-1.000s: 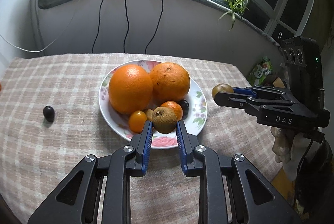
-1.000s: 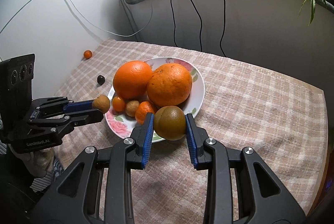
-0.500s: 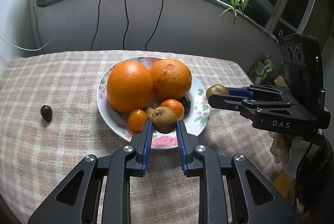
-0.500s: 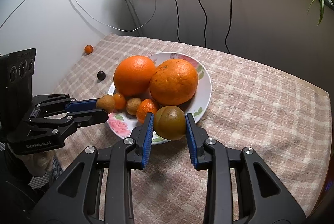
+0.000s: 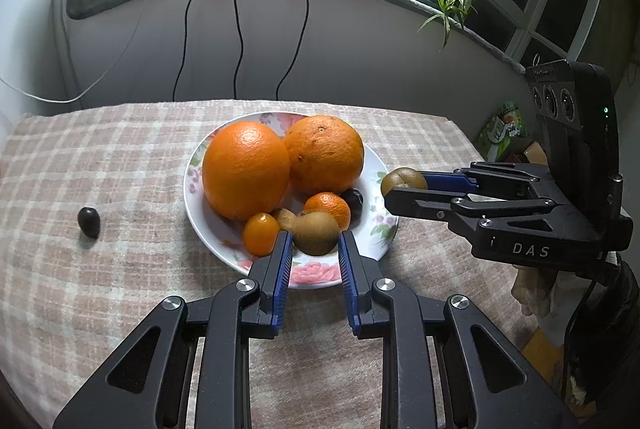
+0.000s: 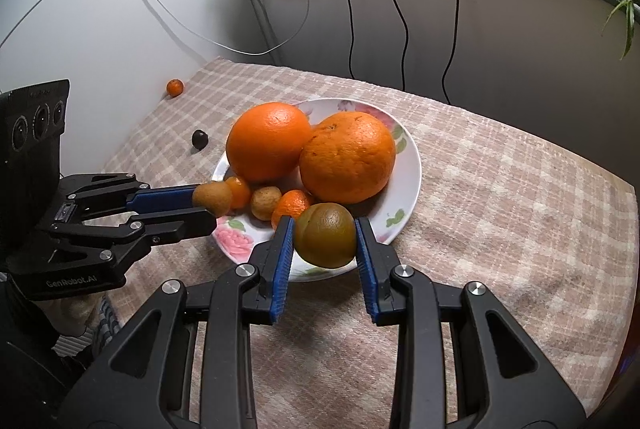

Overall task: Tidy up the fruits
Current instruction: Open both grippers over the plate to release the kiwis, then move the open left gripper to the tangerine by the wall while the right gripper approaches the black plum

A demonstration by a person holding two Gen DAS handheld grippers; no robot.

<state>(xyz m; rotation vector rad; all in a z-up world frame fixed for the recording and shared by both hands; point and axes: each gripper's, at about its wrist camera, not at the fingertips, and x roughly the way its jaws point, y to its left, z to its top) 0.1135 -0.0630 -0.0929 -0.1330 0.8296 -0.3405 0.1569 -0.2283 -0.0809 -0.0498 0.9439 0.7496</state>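
Note:
A floral plate (image 5: 320,275) (image 6: 408,165) holds two big oranges (image 5: 246,175) (image 5: 324,153), a mandarin (image 5: 328,207), a kumquat (image 5: 261,233) and a dark plum (image 5: 354,199). My left gripper (image 5: 314,243) is shut on a small brown fruit (image 5: 315,233) over the plate's near rim; it also shows in the right wrist view (image 6: 213,197). My right gripper (image 6: 325,235) is shut on a green-brown fruit (image 6: 325,235) above the plate's right rim, seen from the left wrist as well (image 5: 403,181).
A dark plum (image 5: 88,221) (image 6: 199,139) lies on the checked cloth left of the plate. A small mandarin (image 6: 175,87) sits at the far corner by the wall. Cables hang down the back wall. The table edge runs at the right.
Both grippers have moved closer to the plate, each still holding its fruit. The right gripper's fruit now hangs over the plate rim.

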